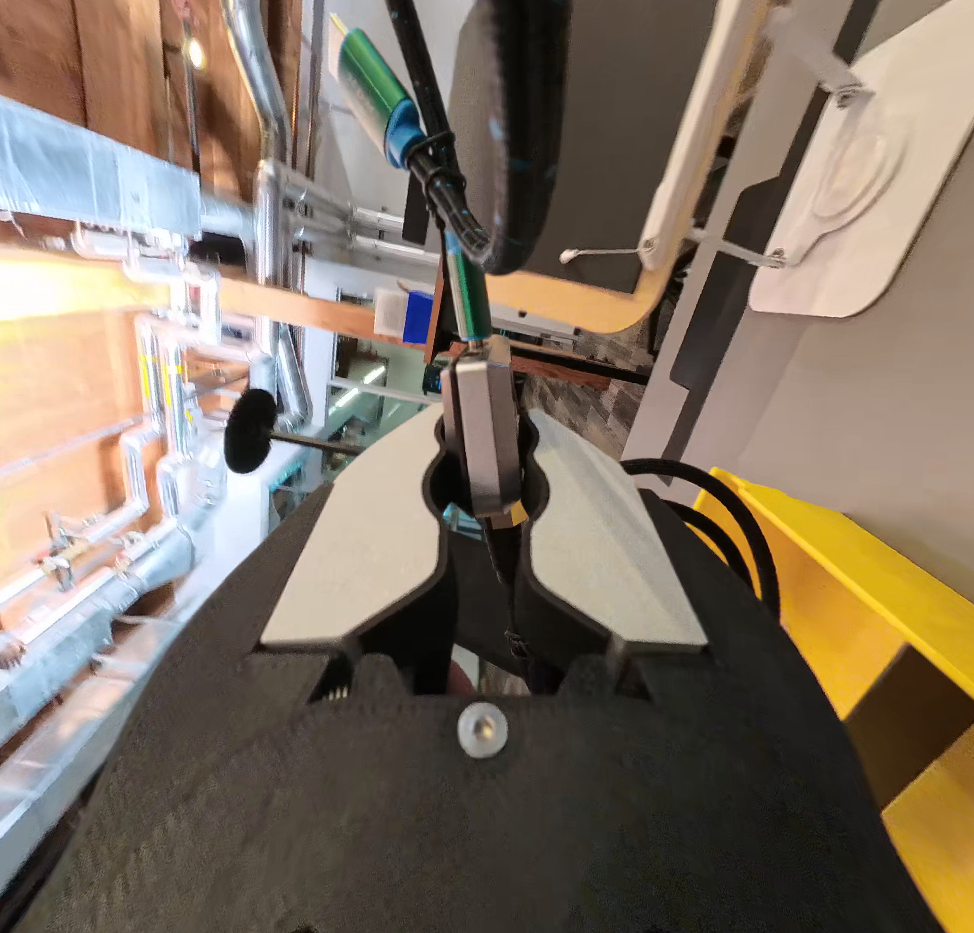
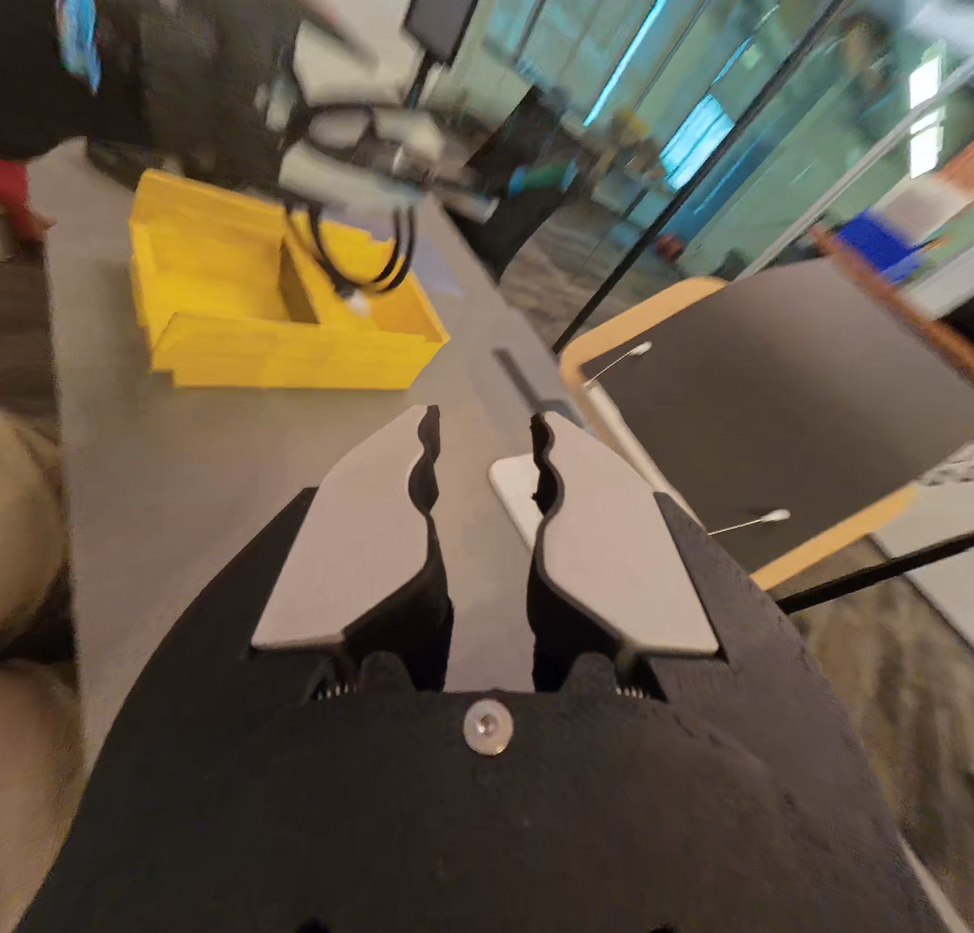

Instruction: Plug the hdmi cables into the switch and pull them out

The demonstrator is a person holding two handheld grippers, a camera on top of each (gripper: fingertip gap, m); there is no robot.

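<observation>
My left tongs (image 1: 482, 449) are clamped on the grey metal switch (image 1: 482, 433), held edge-on between the pale fingers (image 1: 369, 528). At the switch's far end a green-shelled HDMI plug (image 1: 468, 296) sits seated in it, black braided cable (image 1: 453, 191) curling away beyond. Past that plug, farther from the switch, a second green plug (image 1: 369, 80) hangs loose in the air. Right of the switch, the yellow bin (image 1: 843, 591) with black cable loops (image 1: 738, 523) beside it.

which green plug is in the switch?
The lower green plug, seated in the grey switch. The upper one dangles free, tip bare.
</observation>
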